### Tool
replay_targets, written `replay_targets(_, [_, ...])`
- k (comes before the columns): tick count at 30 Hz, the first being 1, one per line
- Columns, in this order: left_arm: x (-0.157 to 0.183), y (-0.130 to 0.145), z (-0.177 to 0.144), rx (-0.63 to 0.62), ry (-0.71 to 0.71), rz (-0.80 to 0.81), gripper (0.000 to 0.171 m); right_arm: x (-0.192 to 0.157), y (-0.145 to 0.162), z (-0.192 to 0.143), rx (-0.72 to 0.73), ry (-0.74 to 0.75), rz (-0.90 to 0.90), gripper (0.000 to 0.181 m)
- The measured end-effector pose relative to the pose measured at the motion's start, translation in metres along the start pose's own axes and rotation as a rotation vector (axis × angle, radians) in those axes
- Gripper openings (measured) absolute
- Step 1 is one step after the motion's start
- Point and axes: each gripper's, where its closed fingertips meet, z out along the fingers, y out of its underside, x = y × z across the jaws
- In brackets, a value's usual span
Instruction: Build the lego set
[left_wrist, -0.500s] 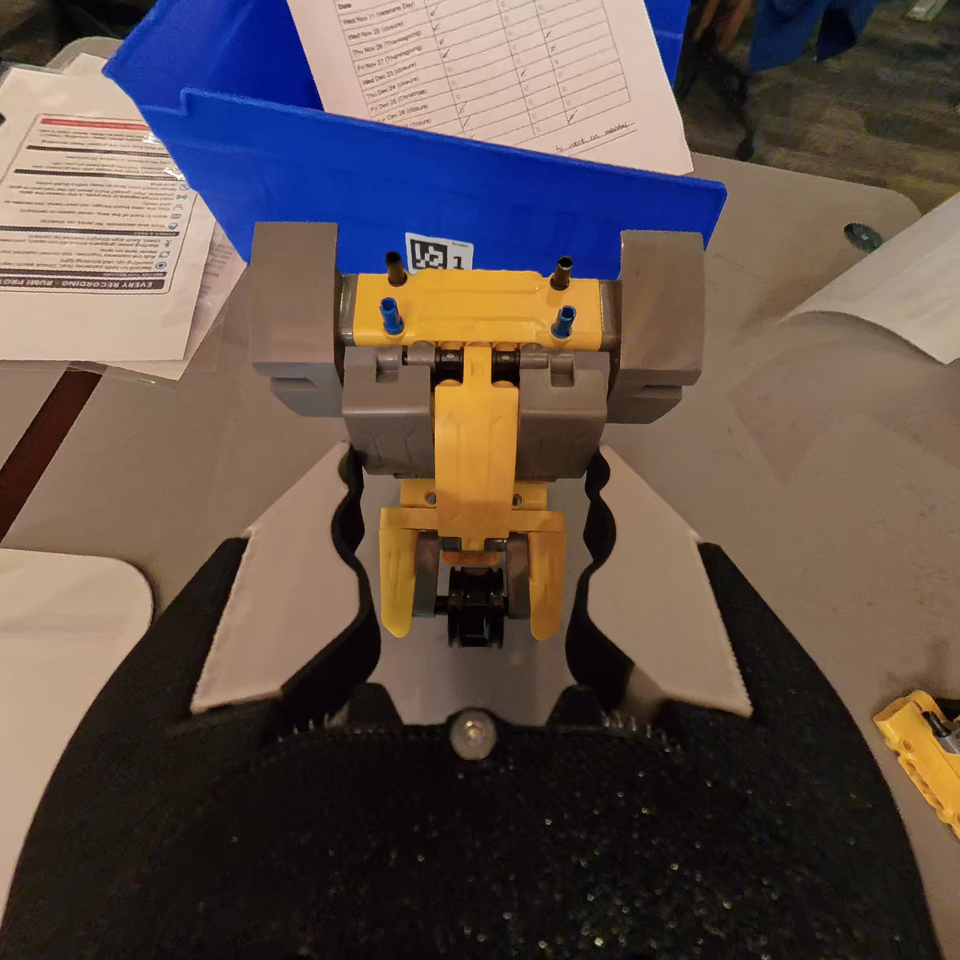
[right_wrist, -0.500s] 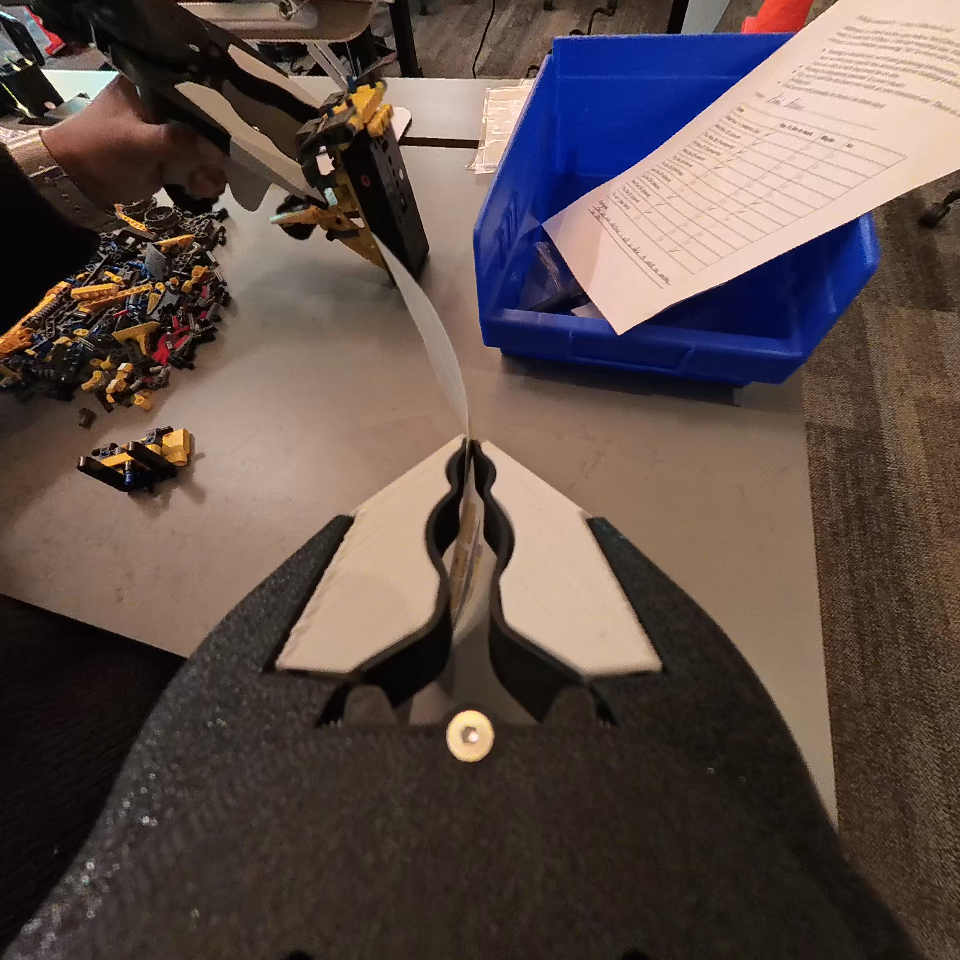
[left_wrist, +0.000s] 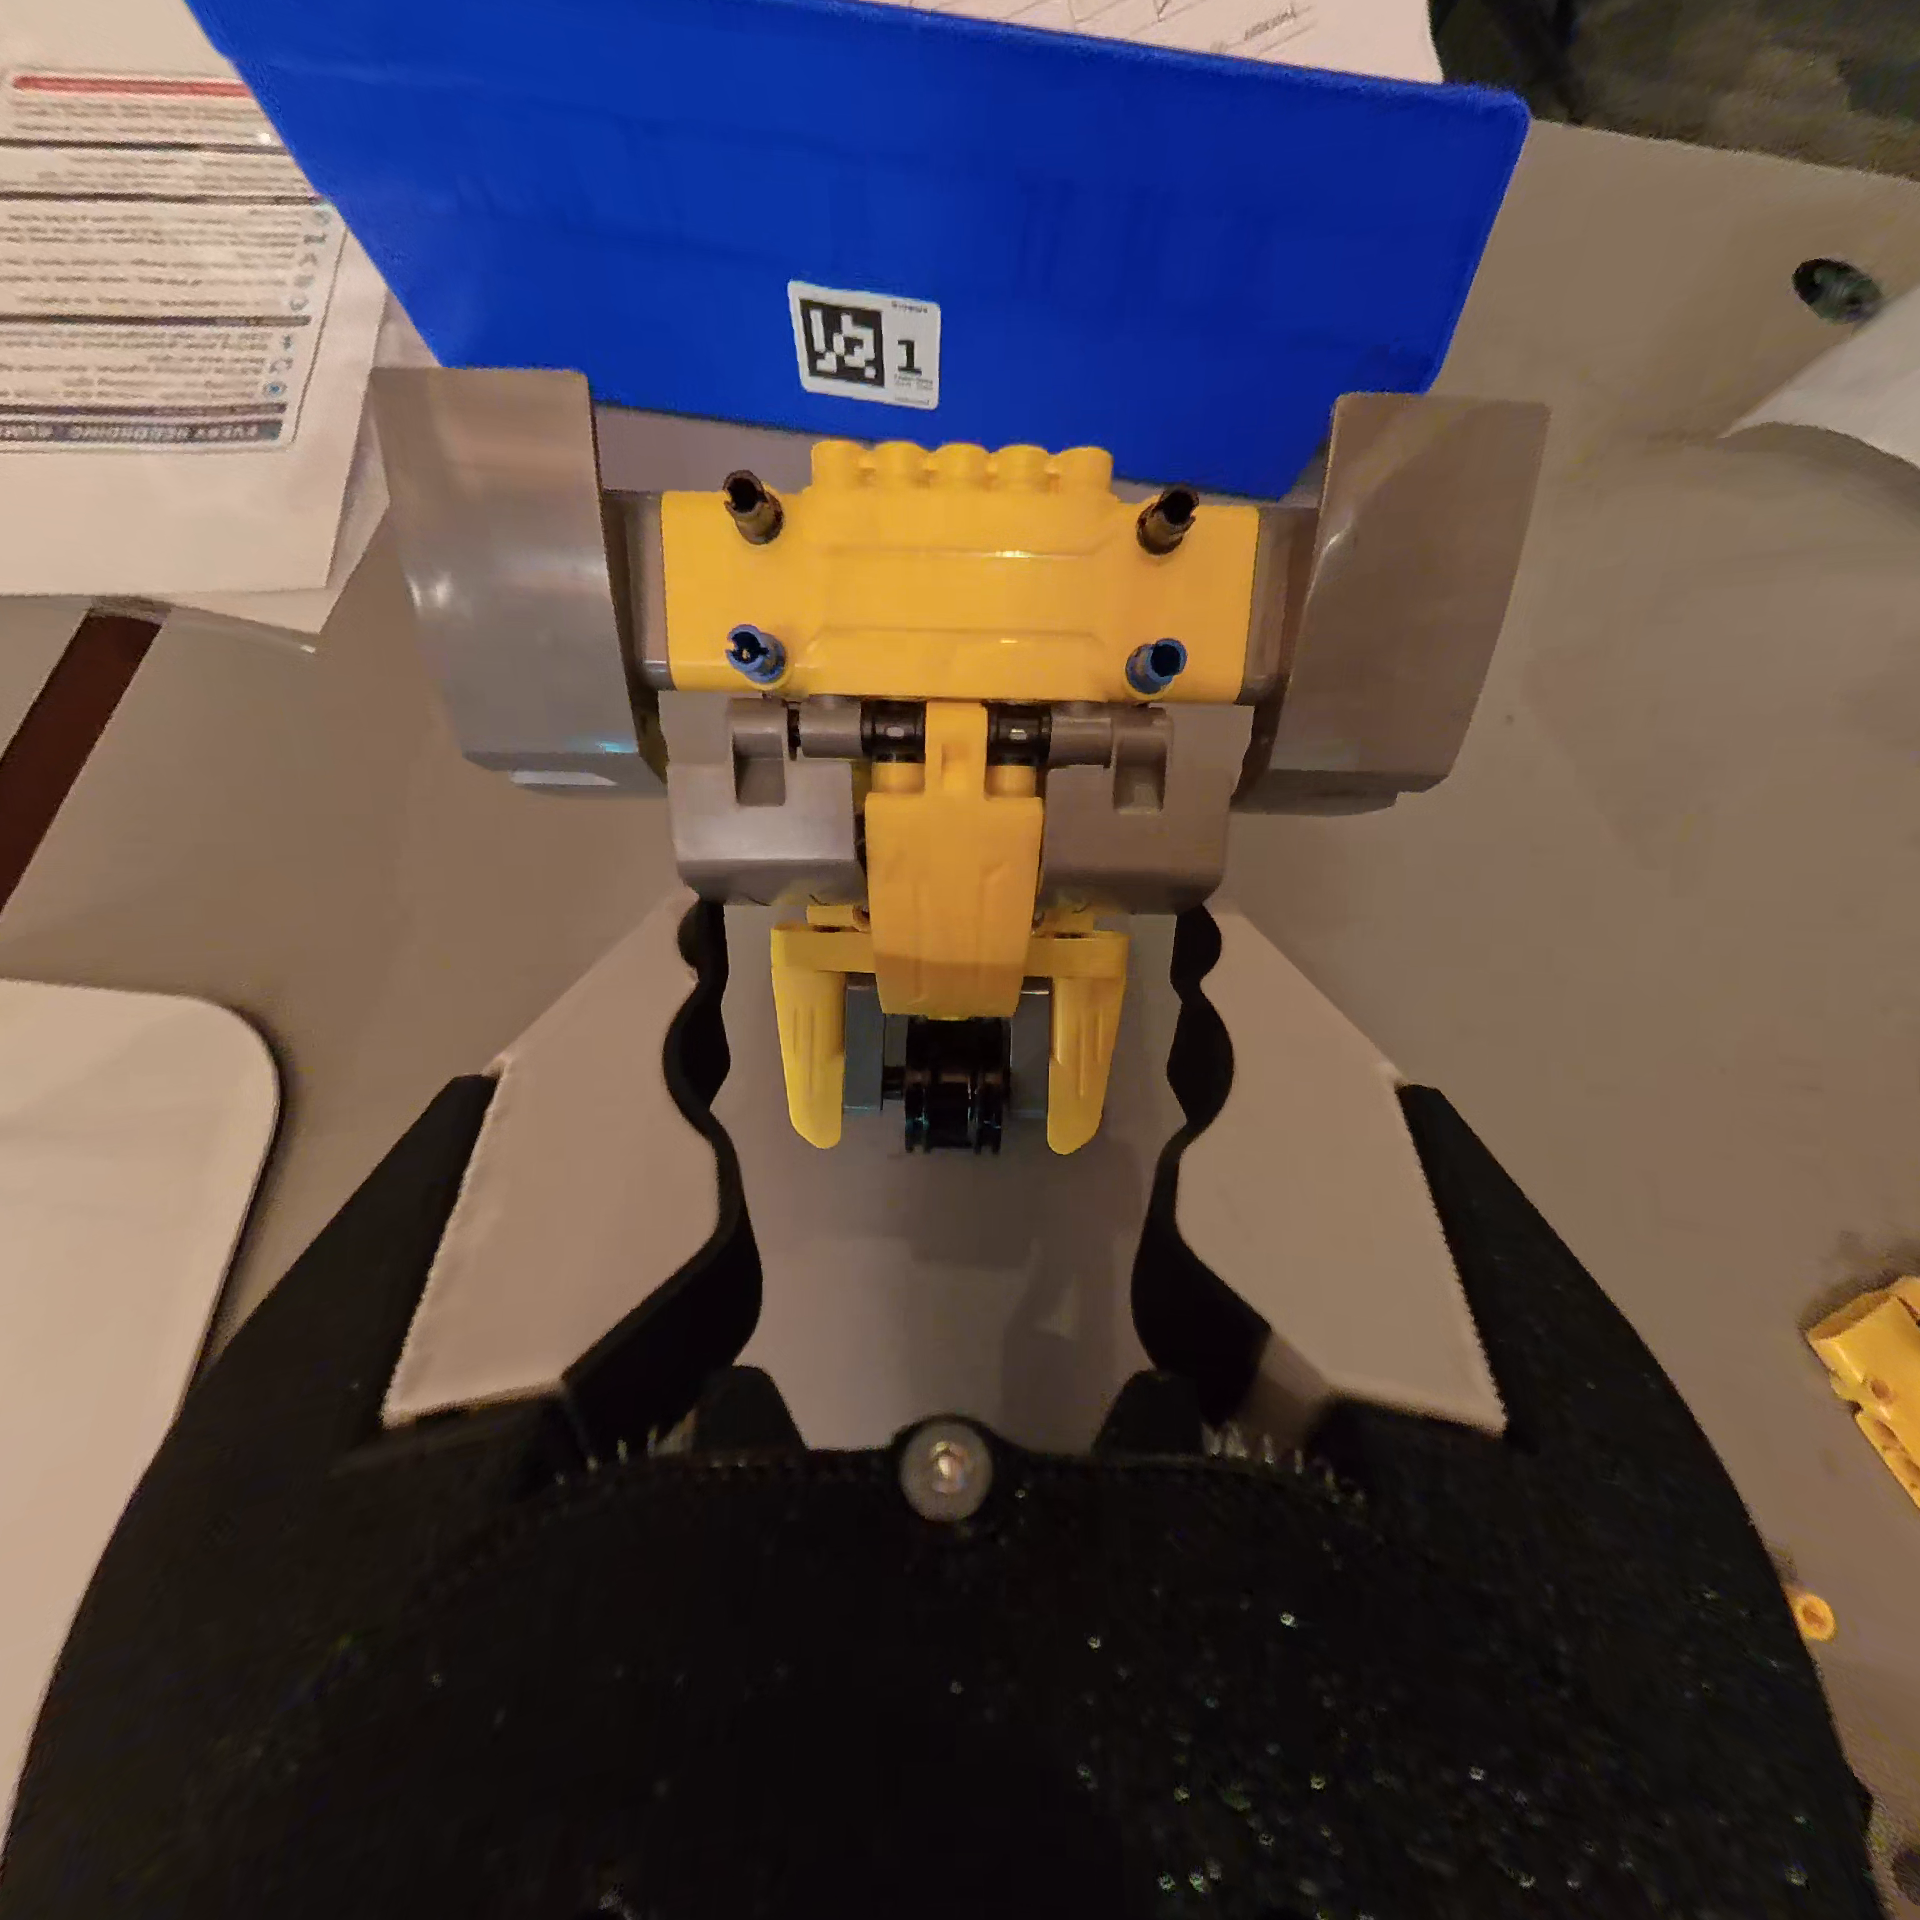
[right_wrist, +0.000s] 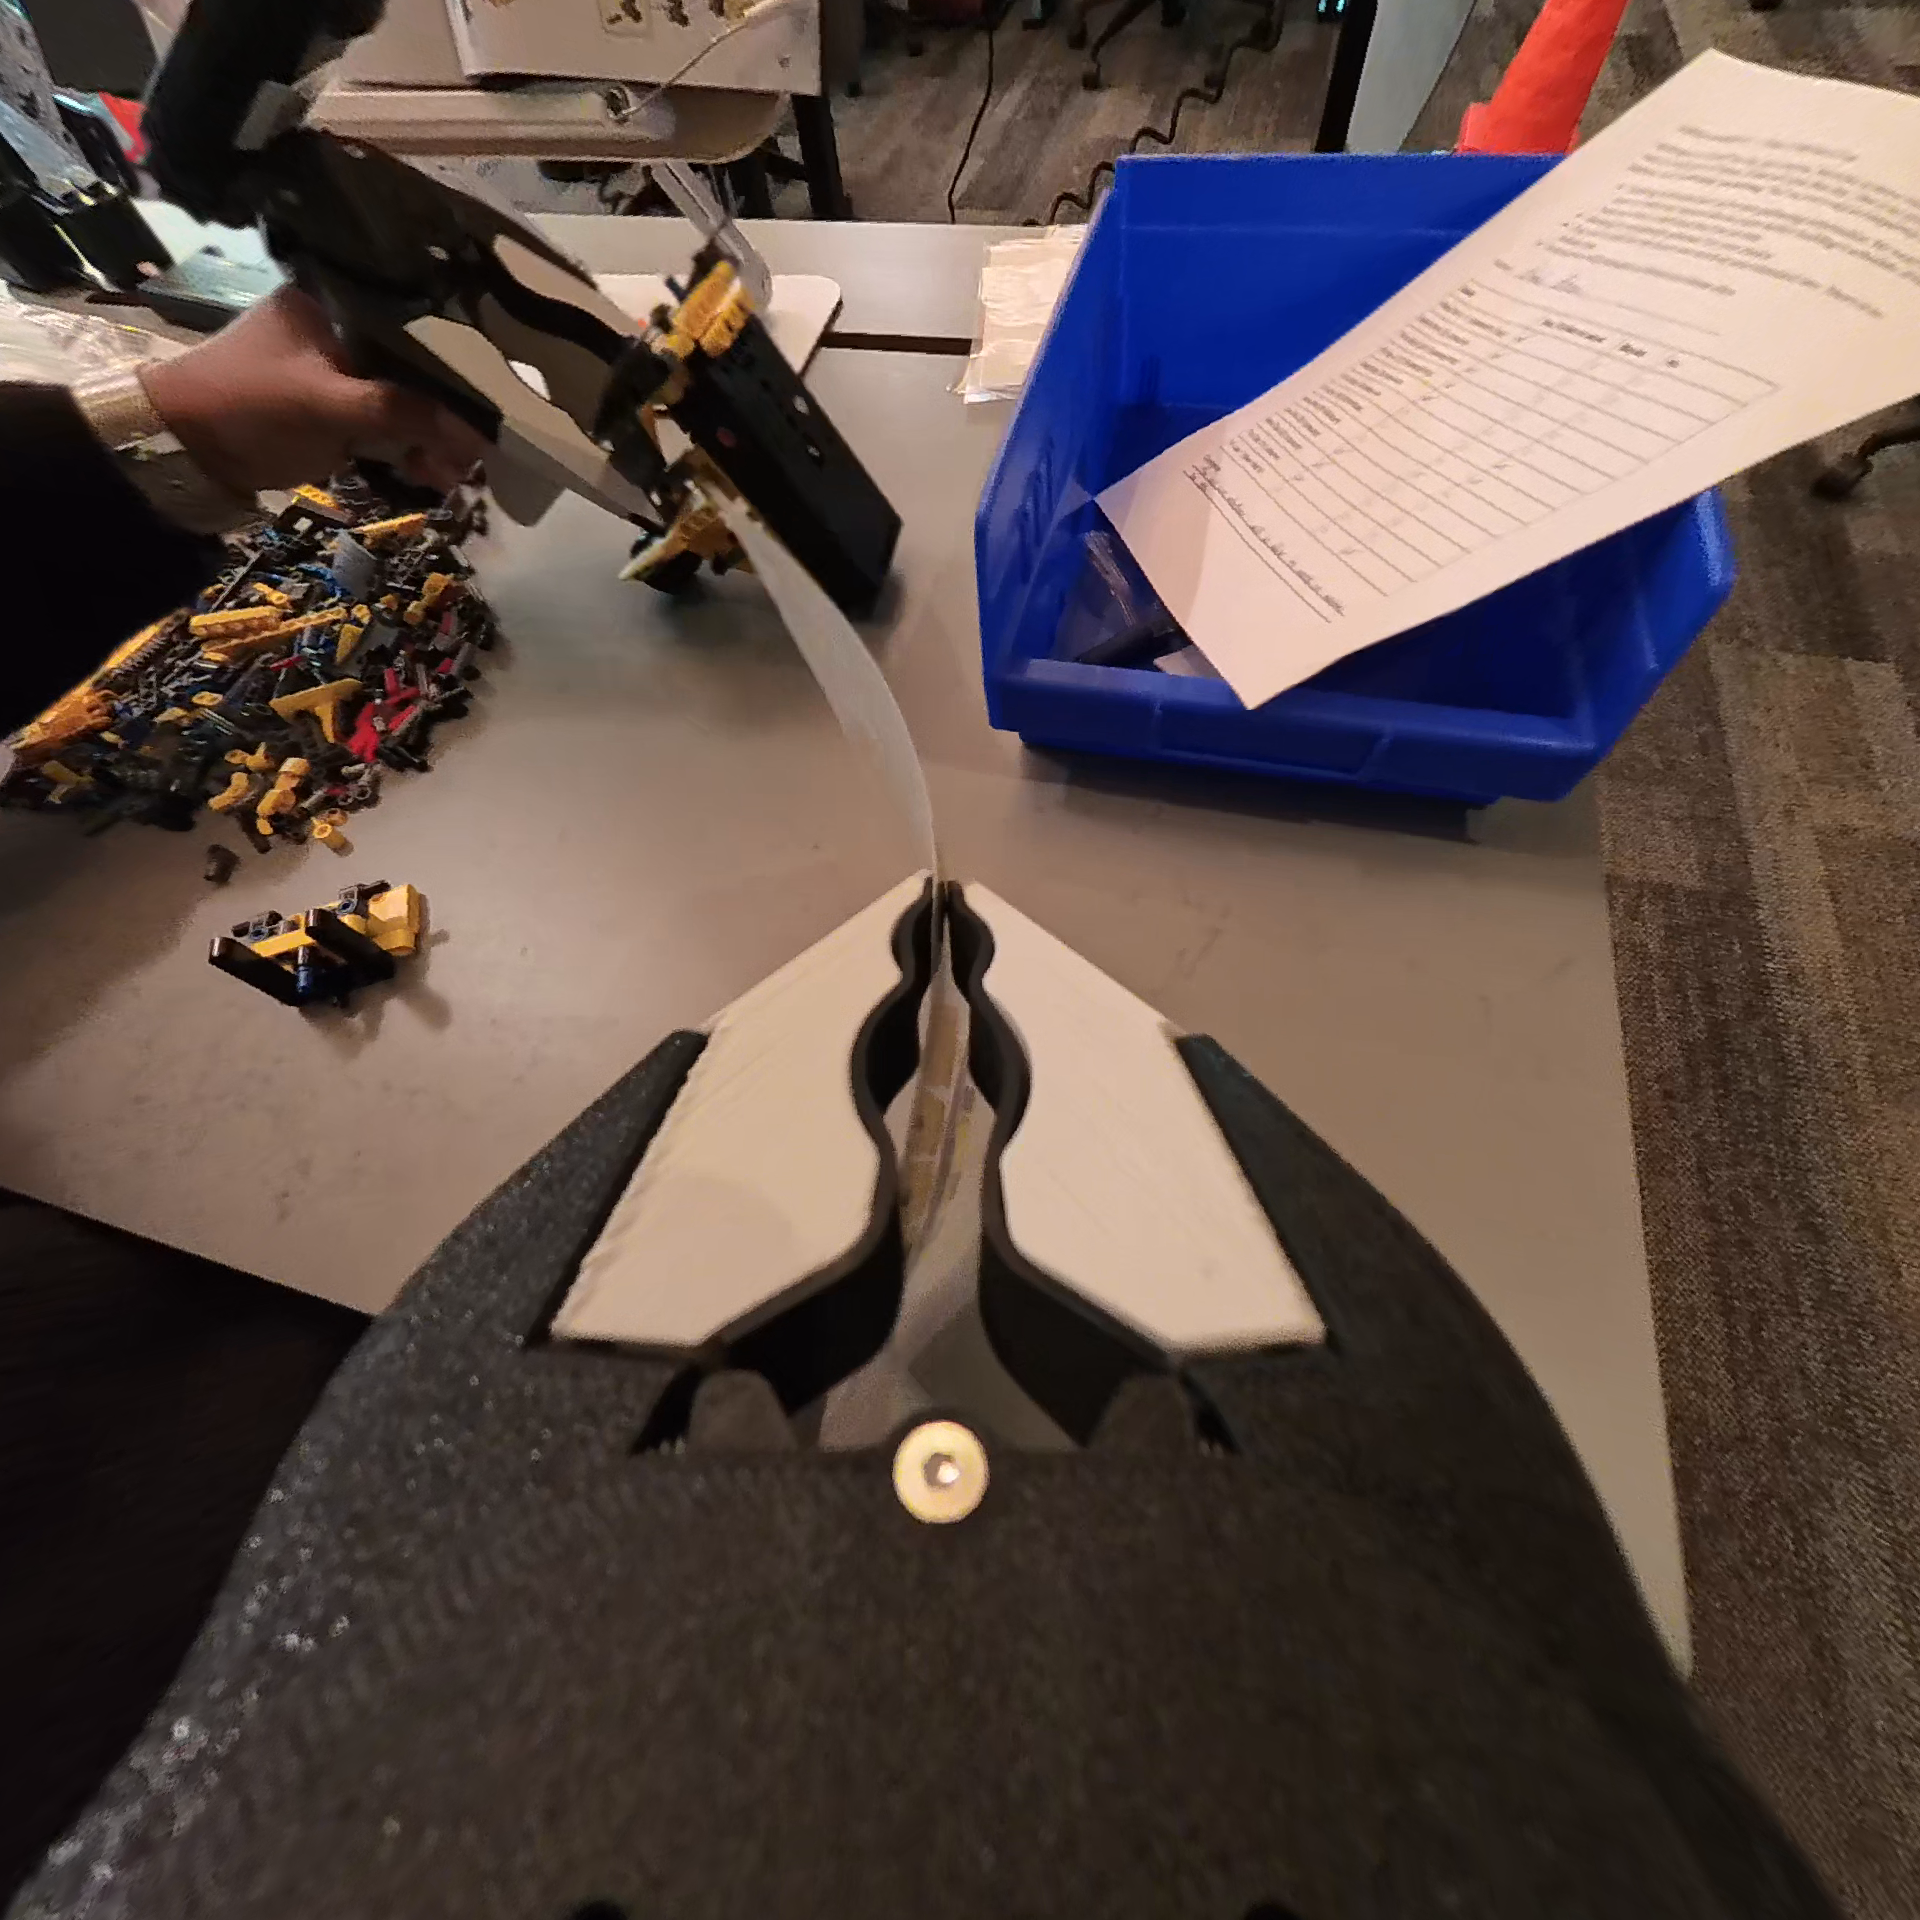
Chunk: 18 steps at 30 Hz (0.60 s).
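left gripper (left_wrist: 945, 925) clamps a yellow-grey brick model (left_wrist: 956, 665) — blue bin (left_wrist: 935, 187) just beyond; right gripper (right_wrist: 940, 904) pinches a white strip (right_wrist: 852, 665).

Open worktop (right_wrist: 1195, 935) lies ahead of the right gripper (right_wrist: 940, 904), between the brick pile (right_wrist: 260, 665) on its left and the blue bin (right_wrist: 1351, 717) on its right. A paper sheet (right_wrist: 1507, 384) overhangs the bin's mouth. Ahead of the left gripper (left_wrist: 951, 935), the bin wall (left_wrist: 935, 208) stands just behind the held model (left_wrist: 956, 665); bare worktop flanks both sides.
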Motion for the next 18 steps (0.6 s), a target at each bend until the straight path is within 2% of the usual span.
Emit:
replay_targets(9, [0.009,-0.035,0.043,0.000,0.035,0.034,0.084,-0.005,0.008,-0.001,-0.015,-0.008,0.021,0.000])
replay_targets(11, [0.011,-0.041,0.045,0.018,0.040,0.017,0.098,-0.008,0.009,-0.001,-0.019,-0.015,0.020,0.000])
replay_targets(14, [0.008,-0.048,0.031,0.071,0.017,-0.017,0.117,-0.014,0.008,0.002,-0.015,-0.038,0.015,0.000])
replay_targets(18, [0.007,-0.041,-0.011,0.139,0.007,-0.095,0.122,-0.029,0.004,0.012,-0.013,-0.098,-0.003,0.000])
